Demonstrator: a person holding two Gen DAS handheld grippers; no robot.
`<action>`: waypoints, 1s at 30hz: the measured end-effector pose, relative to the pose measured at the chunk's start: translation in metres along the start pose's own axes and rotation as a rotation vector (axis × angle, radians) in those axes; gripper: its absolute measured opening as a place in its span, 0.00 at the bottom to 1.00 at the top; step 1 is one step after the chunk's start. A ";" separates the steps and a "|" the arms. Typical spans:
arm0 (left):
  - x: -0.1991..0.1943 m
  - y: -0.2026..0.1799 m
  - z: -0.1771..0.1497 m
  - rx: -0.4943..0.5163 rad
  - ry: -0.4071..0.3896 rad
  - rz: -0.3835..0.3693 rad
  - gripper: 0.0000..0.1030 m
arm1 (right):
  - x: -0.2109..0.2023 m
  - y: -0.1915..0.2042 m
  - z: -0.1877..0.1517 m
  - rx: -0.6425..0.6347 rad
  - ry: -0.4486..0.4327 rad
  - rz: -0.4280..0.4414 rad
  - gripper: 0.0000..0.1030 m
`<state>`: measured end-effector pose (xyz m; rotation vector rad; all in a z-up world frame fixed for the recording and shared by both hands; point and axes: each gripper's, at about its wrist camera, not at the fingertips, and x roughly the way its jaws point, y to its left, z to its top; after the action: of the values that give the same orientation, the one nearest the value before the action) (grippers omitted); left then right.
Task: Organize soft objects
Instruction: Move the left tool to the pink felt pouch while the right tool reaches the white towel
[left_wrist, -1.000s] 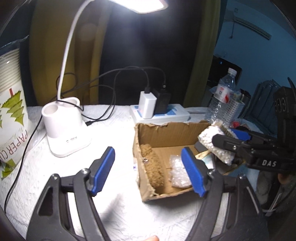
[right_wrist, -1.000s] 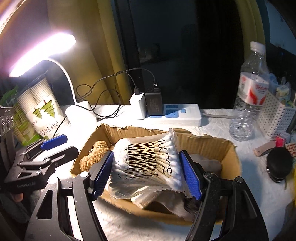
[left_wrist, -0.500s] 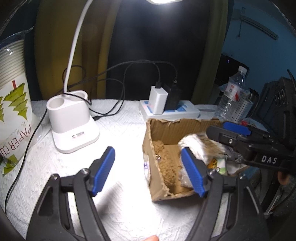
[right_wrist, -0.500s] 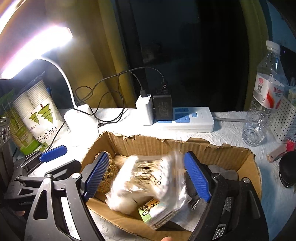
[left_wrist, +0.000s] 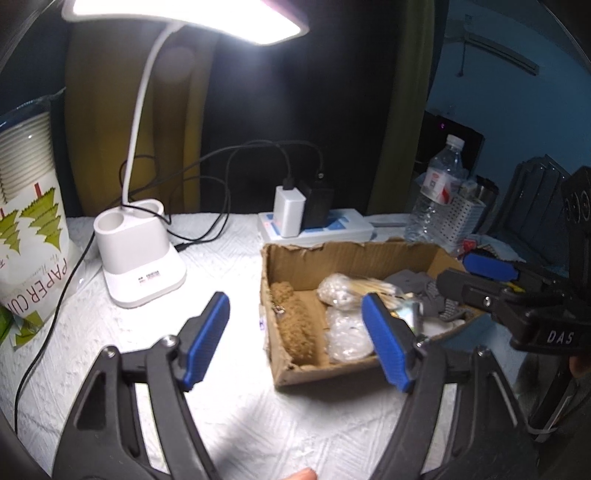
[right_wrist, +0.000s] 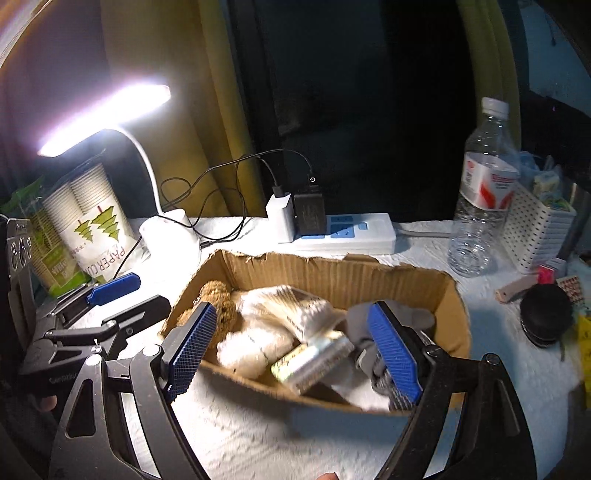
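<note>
A torn cardboard box (left_wrist: 295, 258) (right_wrist: 332, 273) sits on the white table cover. It holds a brown fuzzy toy (left_wrist: 295, 325) (right_wrist: 218, 299), a bag of cotton swabs (left_wrist: 351, 288) (right_wrist: 291, 306), a clear bag of white balls (left_wrist: 347, 336) (right_wrist: 251, 347), a small packet (right_wrist: 314, 360) and grey cloth (right_wrist: 369, 321). My left gripper (left_wrist: 299, 336) is open and empty, just left of and before the box. My right gripper (right_wrist: 291, 347) is open and empty over the box's near side; it shows at the right in the left wrist view (left_wrist: 491, 277).
A white desk lamp (left_wrist: 136, 258) stands left of the box, paper cups (left_wrist: 26, 229) further left. A power strip with chargers and cables (left_wrist: 314, 221) lies behind. A water bottle (right_wrist: 484, 192), white basket (right_wrist: 535, 229) and black round object (right_wrist: 546, 314) stand right.
My right gripper opened and let the cotton swab bag drop into the box, then drew back. My left gripper shifted left, so the box sits further right in its view.
</note>
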<state>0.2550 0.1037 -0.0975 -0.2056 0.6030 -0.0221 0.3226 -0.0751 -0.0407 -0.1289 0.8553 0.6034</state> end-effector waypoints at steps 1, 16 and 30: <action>-0.004 -0.002 -0.001 0.000 -0.003 -0.004 0.73 | -0.005 0.000 -0.002 -0.001 -0.003 -0.003 0.84; -0.058 -0.040 -0.025 0.019 -0.009 -0.040 0.73 | -0.065 -0.002 -0.039 0.011 -0.024 -0.013 0.84; -0.087 -0.071 -0.064 0.045 0.010 -0.053 0.73 | -0.099 -0.010 -0.090 0.048 -0.004 -0.026 0.84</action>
<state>0.1502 0.0294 -0.0861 -0.1777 0.6059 -0.0878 0.2182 -0.1584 -0.0277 -0.0953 0.8619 0.5587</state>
